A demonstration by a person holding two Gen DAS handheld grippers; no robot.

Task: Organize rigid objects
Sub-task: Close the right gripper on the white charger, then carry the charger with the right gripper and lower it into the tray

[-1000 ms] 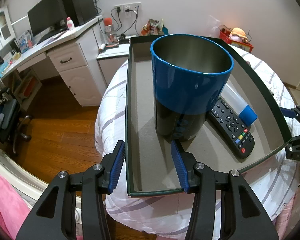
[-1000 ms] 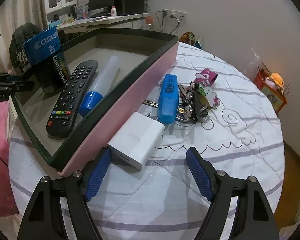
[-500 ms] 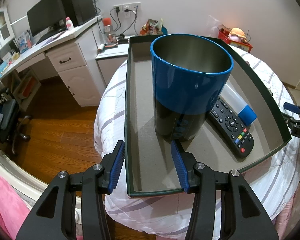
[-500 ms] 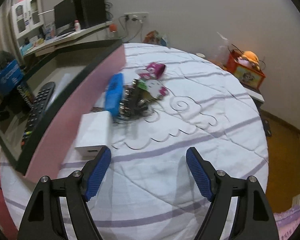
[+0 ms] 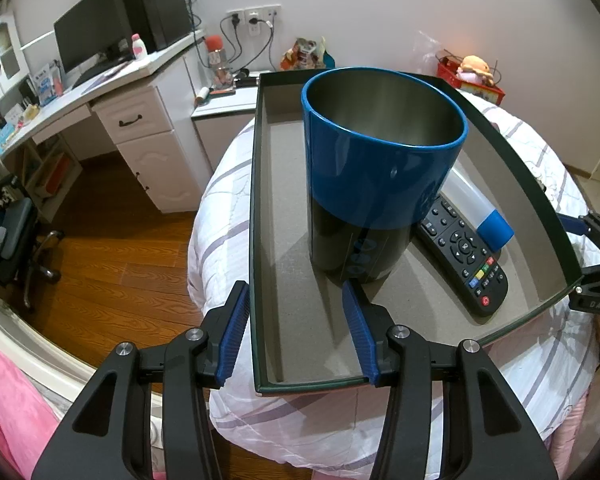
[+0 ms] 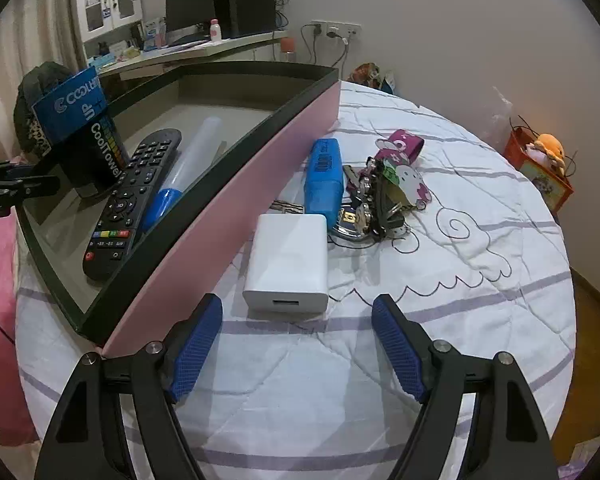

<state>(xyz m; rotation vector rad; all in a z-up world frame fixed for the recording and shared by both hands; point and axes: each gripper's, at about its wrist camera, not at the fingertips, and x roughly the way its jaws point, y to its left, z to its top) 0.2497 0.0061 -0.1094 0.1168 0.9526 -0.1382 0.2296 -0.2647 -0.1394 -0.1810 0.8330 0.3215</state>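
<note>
Both hand-held grippers stood with jaws parted. Left gripper (image 5: 296, 328) straddled the near wall of the box (image 5: 256, 208), one finger outside it and one inside, gripping nothing that could be seen. Just beyond its inner finger, the blue and black cup (image 5: 376, 184) stood upright near the box's near end. Beside the cup lay the black remote (image 5: 464, 256), and against the box's far side wall a white tube with a blue cap (image 5: 480, 212). Right gripper (image 6: 296, 344) hung wide open and empty over the quilt (image 6: 440, 280), by the box's pink outer side. Just ahead of it lay the white charger (image 6: 286, 260), then the blue case (image 6: 324, 180) and the bunch of keys (image 6: 380, 200).
</note>
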